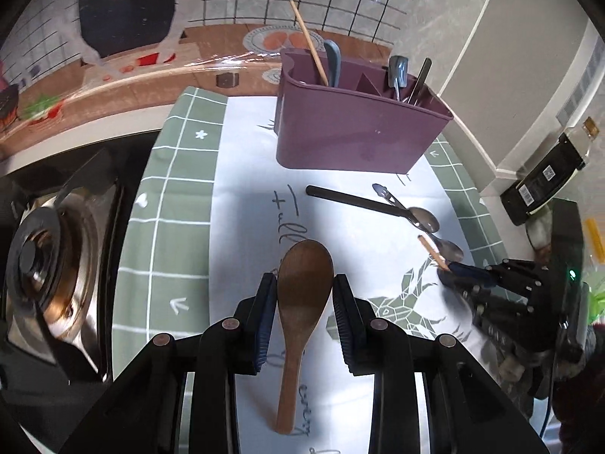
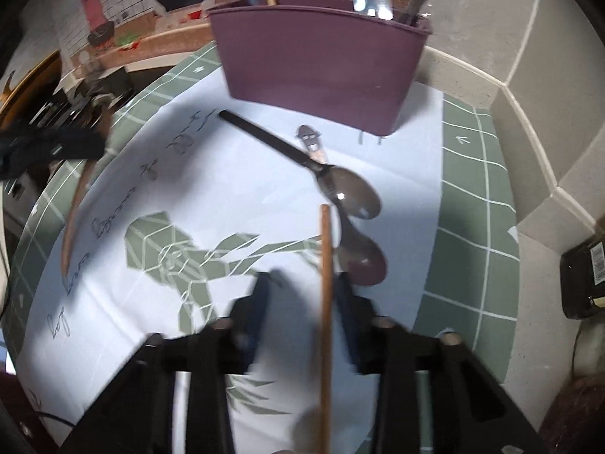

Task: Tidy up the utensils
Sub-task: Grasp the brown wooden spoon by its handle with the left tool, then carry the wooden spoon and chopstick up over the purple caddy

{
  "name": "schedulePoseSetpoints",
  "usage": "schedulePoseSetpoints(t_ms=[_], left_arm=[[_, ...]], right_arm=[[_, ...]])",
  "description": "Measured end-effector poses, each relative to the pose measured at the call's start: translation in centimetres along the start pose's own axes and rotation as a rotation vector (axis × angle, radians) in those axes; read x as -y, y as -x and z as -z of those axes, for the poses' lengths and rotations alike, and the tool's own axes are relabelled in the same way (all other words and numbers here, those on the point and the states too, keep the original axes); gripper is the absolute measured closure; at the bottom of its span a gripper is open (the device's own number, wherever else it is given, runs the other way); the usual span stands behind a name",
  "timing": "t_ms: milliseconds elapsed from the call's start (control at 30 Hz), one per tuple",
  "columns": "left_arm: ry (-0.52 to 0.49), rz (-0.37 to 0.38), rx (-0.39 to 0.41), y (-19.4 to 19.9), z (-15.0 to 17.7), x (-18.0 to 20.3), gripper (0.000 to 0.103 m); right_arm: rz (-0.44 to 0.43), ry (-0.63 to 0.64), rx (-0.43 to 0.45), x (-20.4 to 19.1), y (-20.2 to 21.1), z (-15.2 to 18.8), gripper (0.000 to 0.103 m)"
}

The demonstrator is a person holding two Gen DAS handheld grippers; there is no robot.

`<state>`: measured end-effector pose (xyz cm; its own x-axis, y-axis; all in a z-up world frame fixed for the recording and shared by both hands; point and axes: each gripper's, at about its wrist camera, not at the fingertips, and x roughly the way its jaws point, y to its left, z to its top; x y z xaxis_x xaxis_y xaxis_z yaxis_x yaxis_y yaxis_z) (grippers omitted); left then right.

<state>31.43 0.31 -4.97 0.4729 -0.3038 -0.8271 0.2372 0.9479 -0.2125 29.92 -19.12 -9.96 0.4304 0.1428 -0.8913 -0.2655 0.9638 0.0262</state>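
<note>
A purple utensil caddy (image 1: pixel 351 128) stands at the back of the white mat and holds a chopstick, a grey spoon and metal cutlery; it also shows in the right wrist view (image 2: pixel 321 64). My left gripper (image 1: pixel 304 295) has its jaws close on both sides of a wooden rice spoon (image 1: pixel 302 302) lying on the mat. My right gripper (image 2: pixel 302 295) is open around a wooden chopstick (image 2: pixel 325 302), which lies near the right finger. A black-handled spoon (image 2: pixel 272 142) and a second metal spoon (image 2: pixel 363 261) lie just ahead of it.
A gas stove burner (image 1: pixel 41 265) sits left of the green checked cloth (image 1: pixel 170 196). A dark bottle (image 1: pixel 548 174) lies at the right by the tiled wall corner. The right gripper shows in the left wrist view (image 1: pixel 453 270), blurred.
</note>
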Motion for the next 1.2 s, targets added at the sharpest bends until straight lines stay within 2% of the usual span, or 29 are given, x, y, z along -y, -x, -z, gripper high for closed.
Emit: schedulePoseSetpoints(t_ms=[33,133,300,433,800,1033,1067,1100,1133,1200], left_arm=[[0.008,0.007,0.005,0.2,0.2,-0.1,0.072],[0.033,0.022,0.021,1.1,0.9,-0.3,0.072],[0.038,0.026,0.034,2.3,1.8,-0.1,0.072],[0.051,0.046,0.041,3.1,2.4,0.0,0.072],[0.012,0.036,0.108,5.9,2.0,1.2,0.072],[-0.007,0.027,0.122,6.4,1.0,1.4,0.072],[-0.008,0.025,0.125,6.5,0.7,1.5,0.074],[-0.008,0.027,0.128,6.6,0.3,1.6,0.094],[-0.006,0.029,0.128,6.7,-0.1,1.7,0.097],[-0.006,0.046,0.153,7.8,-1.9,2.1,0.097]], right_arm=[[0.002,-0.008,-0.003,0.2,0.0,0.0,0.096],[0.011,-0.022,-0.004,0.4,0.7,0.7,0.097],[-0.126,-0.147,0.084,2.0,4.6,1.8,0.097],[-0.189,-0.201,0.131,2.7,6.7,2.0,0.097],[-0.104,-0.171,0.224,1.5,9.0,0.7,0.097],[-0.084,-0.161,0.233,1.1,9.1,-0.2,0.097],[-0.08,-0.163,0.239,1.1,9.2,-0.6,0.097],[-0.075,-0.168,0.249,1.2,9.4,-1.0,0.097],[-0.074,-0.172,0.256,1.2,9.6,-1.3,0.097],[-0.081,-0.174,0.286,1.4,10.7,-2.5,0.097]])
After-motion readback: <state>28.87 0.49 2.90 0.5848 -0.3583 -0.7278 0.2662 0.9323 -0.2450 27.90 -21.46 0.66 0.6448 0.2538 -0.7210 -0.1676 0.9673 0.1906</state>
